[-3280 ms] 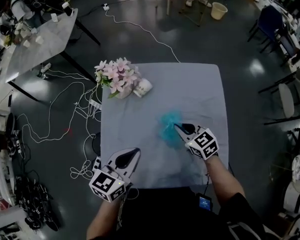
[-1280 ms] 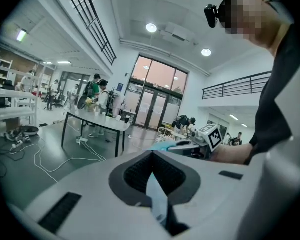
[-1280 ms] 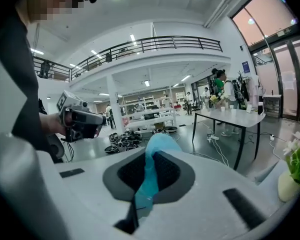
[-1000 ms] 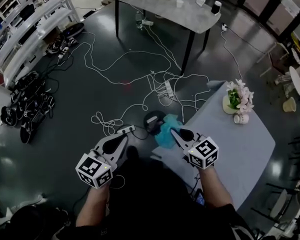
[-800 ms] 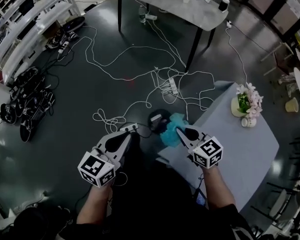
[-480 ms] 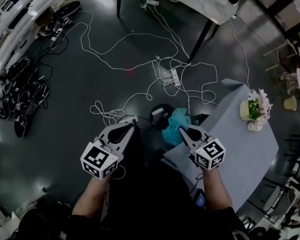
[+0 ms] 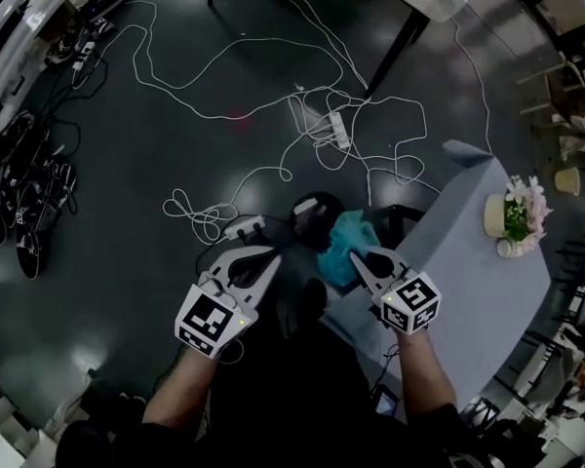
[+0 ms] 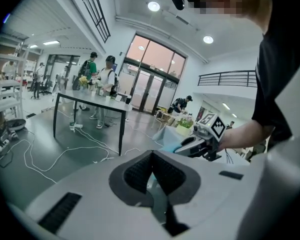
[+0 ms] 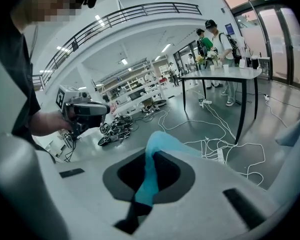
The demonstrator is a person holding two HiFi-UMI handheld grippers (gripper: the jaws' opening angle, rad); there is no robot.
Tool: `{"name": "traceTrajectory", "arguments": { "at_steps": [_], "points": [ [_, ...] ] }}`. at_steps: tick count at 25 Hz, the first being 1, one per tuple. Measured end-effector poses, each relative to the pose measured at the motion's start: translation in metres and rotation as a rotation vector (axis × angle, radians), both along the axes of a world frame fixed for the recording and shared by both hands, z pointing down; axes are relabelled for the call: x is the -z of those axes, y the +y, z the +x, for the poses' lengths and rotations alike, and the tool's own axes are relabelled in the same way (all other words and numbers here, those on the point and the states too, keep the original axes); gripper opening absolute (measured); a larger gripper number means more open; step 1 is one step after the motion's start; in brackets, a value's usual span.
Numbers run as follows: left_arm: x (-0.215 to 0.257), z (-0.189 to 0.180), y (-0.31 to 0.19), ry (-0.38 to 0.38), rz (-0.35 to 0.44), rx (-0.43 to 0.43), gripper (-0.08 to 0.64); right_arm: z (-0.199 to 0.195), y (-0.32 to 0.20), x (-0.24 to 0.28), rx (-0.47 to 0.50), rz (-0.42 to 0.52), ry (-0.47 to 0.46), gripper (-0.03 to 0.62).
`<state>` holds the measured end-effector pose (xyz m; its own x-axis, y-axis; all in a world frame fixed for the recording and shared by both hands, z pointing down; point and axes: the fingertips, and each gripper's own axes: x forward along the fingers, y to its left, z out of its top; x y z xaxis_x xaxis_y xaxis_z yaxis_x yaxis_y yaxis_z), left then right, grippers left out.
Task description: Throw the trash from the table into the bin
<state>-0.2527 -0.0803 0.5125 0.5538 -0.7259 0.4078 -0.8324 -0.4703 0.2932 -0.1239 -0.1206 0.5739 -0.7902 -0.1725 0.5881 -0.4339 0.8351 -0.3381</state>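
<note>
The trash [image 7: 344, 242] is a soft, bright blue-green wad, crumpled and floppy like thin cloth or plastic. The right gripper [image 9: 151, 156] has its jaws clenched on it. One end of the wad sticks up and flops over past the tips. It is up in the air, not on the table [image 7: 468, 261], and hangs just past the table's edge on the side of the floor cables [image 7: 273, 105]. In the right gripper view the lower end of the wad goes down into the dark gap deep between the jaws, so that end cannot be seen. The left gripper [image 8: 151, 155] has its jaws pressed together with nothing in them. A dark round thing [image 7: 310, 224] sits on the floor just beyond the trash. It is almost the same colour as the floor, so it is hard to tell what it is. The person's dark clothes fill the bottom of the head view, and the right arm covers the table's near corner. Pink flowers [image 7: 522, 213] stand by the table's far edge, well apart from the grippers. The table edge is close beside the right gripper. To the left of the left gripper lies wide dark floor [image 7: 127, 261], with white cables looping farther off and a pile of black things [image 7: 19, 203] at the view's left edge.
</note>
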Motion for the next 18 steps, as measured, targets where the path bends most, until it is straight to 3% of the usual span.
{"name": "traceTrajectory", "arguments": {
  "at_steps": [12,18],
  "points": [
    [-0.123,0.002,-0.062,0.086,-0.017,-0.005,0.012,-0.014,-0.024,-0.143,0.114,-0.081,0.141,0.009],
    [-0.184,0.002,-0.076,0.055,-0.025,-0.034,0.012,-0.024,-0.033,-0.193,0.128,-0.129,0.165,0.009]
  ]
}}
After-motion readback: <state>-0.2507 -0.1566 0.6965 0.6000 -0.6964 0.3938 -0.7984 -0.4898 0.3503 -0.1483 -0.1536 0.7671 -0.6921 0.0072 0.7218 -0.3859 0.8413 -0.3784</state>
